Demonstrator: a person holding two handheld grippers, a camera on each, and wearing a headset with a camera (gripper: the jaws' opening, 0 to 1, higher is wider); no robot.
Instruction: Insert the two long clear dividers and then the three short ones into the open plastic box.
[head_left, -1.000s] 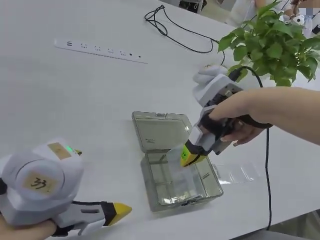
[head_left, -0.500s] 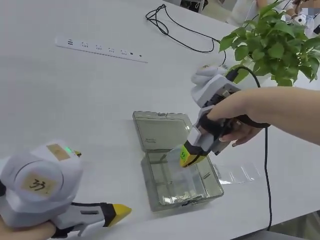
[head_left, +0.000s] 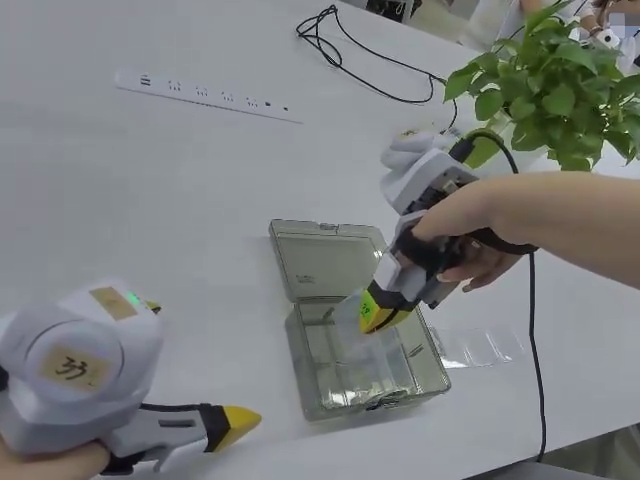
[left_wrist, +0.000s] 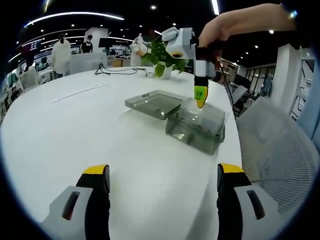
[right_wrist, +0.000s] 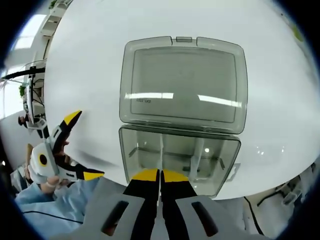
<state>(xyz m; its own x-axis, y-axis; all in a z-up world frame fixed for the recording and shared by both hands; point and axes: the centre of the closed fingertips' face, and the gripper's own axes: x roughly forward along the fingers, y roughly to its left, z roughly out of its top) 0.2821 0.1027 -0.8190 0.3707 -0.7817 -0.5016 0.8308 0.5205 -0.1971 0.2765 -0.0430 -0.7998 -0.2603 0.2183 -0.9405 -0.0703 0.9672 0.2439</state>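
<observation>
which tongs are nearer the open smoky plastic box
Right. Right tongs over the open smoky plastic box, shut on a clear divider; left tongs open, apart to its left.

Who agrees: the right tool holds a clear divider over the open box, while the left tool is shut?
Not quite: the left tool is open, its jaws wide apart in the left gripper view. The right tool does hold a clear divider over the open box.

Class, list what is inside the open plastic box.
Two upright clear dividers cross the box; the right gripper pinches one. Its jaws cover the near floor.
</observation>
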